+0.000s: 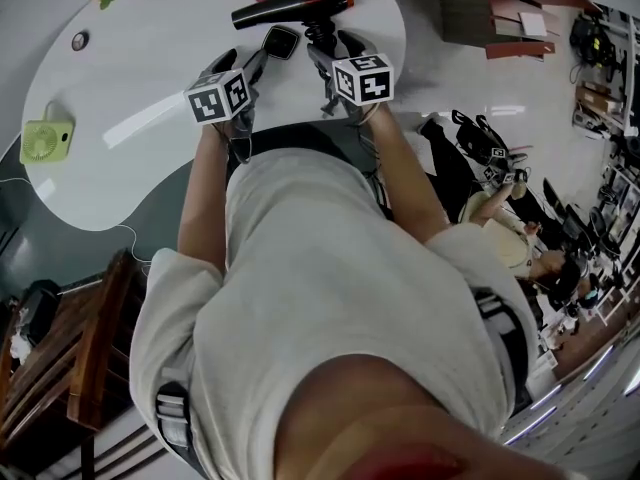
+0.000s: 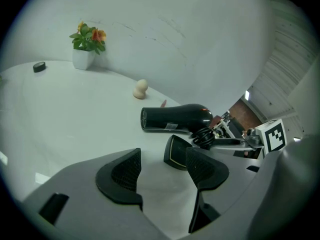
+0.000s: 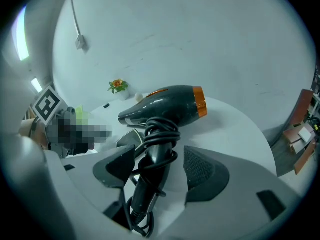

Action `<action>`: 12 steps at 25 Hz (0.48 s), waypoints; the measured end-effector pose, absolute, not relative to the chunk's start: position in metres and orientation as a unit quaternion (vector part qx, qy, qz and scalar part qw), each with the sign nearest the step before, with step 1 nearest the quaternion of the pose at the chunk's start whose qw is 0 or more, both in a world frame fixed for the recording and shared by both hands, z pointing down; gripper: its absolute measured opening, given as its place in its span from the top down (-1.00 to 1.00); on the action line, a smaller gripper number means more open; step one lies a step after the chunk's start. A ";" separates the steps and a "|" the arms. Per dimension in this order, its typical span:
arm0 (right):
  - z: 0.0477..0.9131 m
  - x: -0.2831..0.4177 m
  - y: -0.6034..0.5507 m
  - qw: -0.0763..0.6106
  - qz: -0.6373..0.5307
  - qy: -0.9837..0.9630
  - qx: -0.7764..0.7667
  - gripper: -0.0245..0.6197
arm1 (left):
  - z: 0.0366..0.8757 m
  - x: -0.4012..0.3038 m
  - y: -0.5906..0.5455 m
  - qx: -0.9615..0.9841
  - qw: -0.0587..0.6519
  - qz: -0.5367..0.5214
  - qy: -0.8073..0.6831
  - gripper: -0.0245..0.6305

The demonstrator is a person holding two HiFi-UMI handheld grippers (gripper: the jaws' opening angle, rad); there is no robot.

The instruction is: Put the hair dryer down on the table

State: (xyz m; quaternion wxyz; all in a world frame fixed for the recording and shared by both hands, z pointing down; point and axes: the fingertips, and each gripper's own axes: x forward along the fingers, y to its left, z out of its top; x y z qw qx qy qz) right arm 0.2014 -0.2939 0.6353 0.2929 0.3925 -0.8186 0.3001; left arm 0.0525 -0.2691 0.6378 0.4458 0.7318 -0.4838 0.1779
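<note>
near the top middle of the head view, the black hair dryer lay on its side on the white table, with its orange end to the right. its handle, with the cord wound round it, pointed back to the right gripper. those tongs were wide apart with the handle between them. the handle looked to lean on the pad at the left of that view, and a gap showed beside the other pad. the left gripper sat lower left of the dryer. its tongs were wide too, with only bare table between them. a small black square thing lay just past its right pad, near the dryer. far off at the upper left stood a little flower pot. a green fan lay at the left edge of the table.
</note>
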 end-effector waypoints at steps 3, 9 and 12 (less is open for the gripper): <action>0.632 0.202 -0.287 0.293 0.295 -0.820 0.393 0.01 | 0.639 0.053 -0.259 0.733 0.439 0.184 -0.485 0.04; 0.628 0.205 -0.267 0.291 0.293 -0.822 0.391 0.04 | 0.635 0.054 -0.236 0.733 0.434 0.185 -0.490 0.06; 0.627 0.208 -0.254 0.289 0.293 -0.823 0.391 0.04 | 0.633 0.058 -0.222 0.733 0.436 0.184 -0.489 0.06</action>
